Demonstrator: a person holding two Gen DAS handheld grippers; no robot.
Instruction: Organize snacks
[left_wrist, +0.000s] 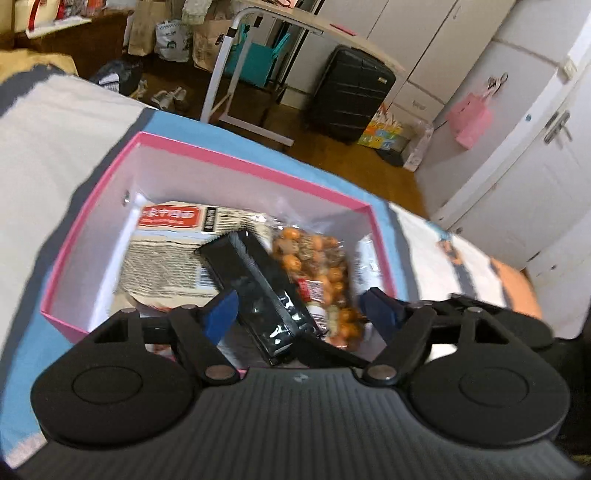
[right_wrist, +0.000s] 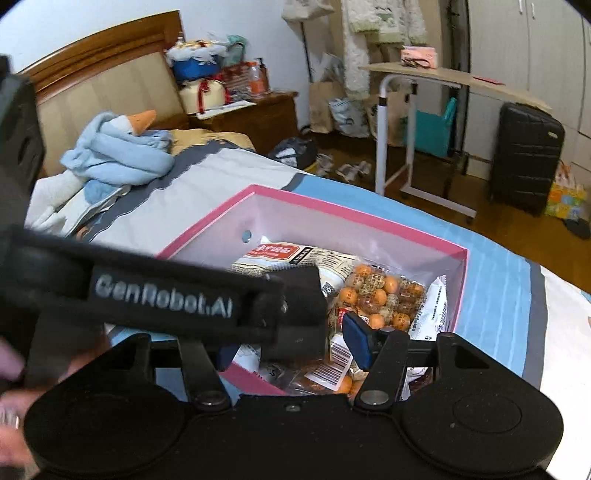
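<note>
Indoors, a bedroom: a bed (right_wrist: 240, 166) with a white, grey and blue cover fills the foreground, backed by a wooden headboard (right_wrist: 110, 70), with wood flooring beyond. Across the room stand white wardrobes (left_wrist: 443, 40), a white-legged side table (right_wrist: 424, 77), a black suitcase (left_wrist: 349, 94), paper bags (right_wrist: 321, 107) and a pink bag (left_wrist: 471, 118) hanging on a door. A plush goose (right_wrist: 122, 144) wrapped in light blue cloth lies near the headboard. On the blue part of the cover sits an open pink box (right_wrist: 369, 225) with white inner walls, holding the snacks: a pale noodle packet (left_wrist: 166, 251) with a red label and a barcode, a clear bag of orange and speckled snack balls (right_wrist: 380, 295), and a white packet (right_wrist: 437, 310) against the right wall, its print too small to read. A black glossy packet (left_wrist: 258, 291) lies tilted between the left gripper (left_wrist: 299, 310)'s blue pads, which stand apart without pressing on it. The left gripper's body, seen from the right wrist, reads "GenRobot.AI". The right gripper (right_wrist: 291, 345) hovers over the box's near edge, jaws parted, nothing grasped; its left pad is mostly hidden.
</note>
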